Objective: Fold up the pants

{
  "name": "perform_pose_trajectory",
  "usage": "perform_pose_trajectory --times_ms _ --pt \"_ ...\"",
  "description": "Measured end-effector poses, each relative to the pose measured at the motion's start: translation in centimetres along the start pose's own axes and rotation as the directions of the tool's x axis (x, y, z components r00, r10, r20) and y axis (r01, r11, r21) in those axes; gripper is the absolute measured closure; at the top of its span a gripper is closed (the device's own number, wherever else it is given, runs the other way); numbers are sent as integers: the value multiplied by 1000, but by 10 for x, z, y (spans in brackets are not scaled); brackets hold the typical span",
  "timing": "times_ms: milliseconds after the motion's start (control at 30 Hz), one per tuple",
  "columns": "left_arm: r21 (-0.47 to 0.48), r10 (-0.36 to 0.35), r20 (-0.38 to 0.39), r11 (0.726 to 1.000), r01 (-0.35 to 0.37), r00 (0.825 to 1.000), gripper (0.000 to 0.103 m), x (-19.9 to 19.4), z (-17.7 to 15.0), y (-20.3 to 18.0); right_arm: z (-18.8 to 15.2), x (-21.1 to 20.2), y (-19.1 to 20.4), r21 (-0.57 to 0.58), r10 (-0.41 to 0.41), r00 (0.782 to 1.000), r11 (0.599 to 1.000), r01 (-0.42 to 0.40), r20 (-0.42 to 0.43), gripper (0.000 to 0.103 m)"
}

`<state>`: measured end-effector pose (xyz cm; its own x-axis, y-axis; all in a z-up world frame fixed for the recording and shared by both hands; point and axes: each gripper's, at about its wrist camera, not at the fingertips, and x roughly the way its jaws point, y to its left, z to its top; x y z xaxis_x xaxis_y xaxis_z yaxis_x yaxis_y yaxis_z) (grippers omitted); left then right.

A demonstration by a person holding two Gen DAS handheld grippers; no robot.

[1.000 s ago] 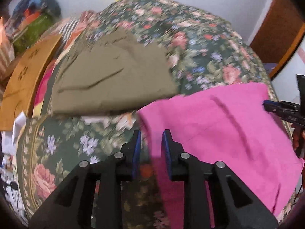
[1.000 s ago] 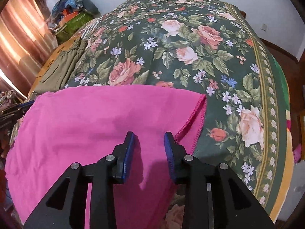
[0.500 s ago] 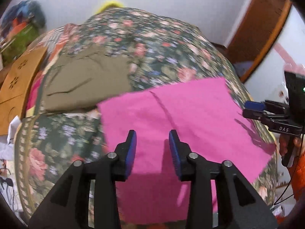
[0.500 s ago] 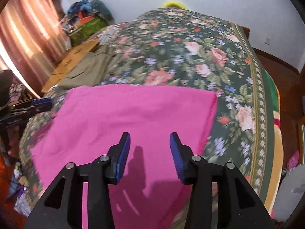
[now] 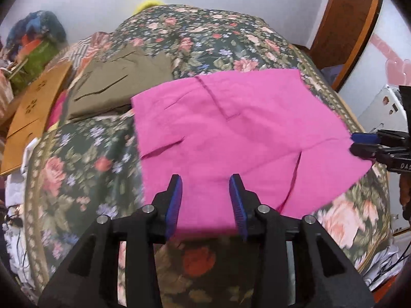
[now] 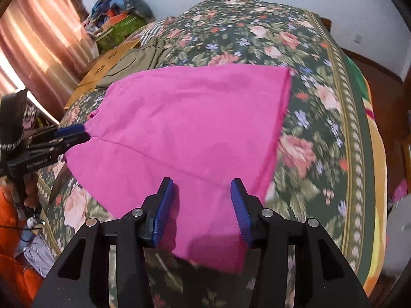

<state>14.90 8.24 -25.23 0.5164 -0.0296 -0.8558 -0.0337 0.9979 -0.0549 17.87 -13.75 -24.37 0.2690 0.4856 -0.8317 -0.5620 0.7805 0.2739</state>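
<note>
Left wrist view: the pink pants (image 5: 231, 133) are spread flat on the floral bedspread (image 5: 84, 159), beside a folded olive garment (image 5: 118, 82). The left gripper (image 5: 205, 192) is seen with its jaws apart, having just been opening, nothing pinched between the pads. The right gripper (image 6: 201, 197) has likewise been opened and is empty, above the near edge of the cloth. A fold appears complete, so both tools are best drawn clear without snagging the fabric. For the next fold, matching edges should be pinched at once, lifted evenly, and laid over squarely so that no crease is dragged in
</note>
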Motion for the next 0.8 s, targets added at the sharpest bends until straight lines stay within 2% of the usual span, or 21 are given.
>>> perform_pose_trajectory --times_ms 100,167,233,267,367,567,633,667,733,800 --pt "-55 8 -4 998 -8 1000 56 -13 -5 14 -7 -8 3 -9 -28 1000 1000 28 -1 60" --pt "-94 24 15 995 -22 1000 42 -26 -7 24 -9 -15 6 -25 -63 998 998 63 5 60" --pt "-139 29 32 990 -24 999 32 -38 -9 33 -8 -25 6 -27 -79 996 996 79 29 60" --pt "-160 18 34 987 -12 999 27 -43 -11 36 -7 -31 6 -26 -82 996 996 84 47 60" --pt "-249 -75 34 965 81 997 17 -50 -16 49 -1 -48 10 -27 -83 990 996 87 114 60" --pt "-370 -214 4 907 200 977 16 -36 -30 53 9 -55 28 -50 -49 982 997 59 184 59" --pt "-429 -300 -17 864 264 954 16 -26 -35 52 10 -49 35 -63 -37 983 997 50 180 59" --pt "-467 -354 -25 831 303 935 16 -20 -38 53 11 -45 38 -71 -27 985 997 40 171 59" --pt "-499 -399 -27 800 333 917 16 -13 -40 51 11 -39 46 -87 4 987 996 10 161 59" --pt "-510 -398 -31 795 328 917 16 -9 -41 48 11 -33 54 -102 28 987 995 -12 159 59"
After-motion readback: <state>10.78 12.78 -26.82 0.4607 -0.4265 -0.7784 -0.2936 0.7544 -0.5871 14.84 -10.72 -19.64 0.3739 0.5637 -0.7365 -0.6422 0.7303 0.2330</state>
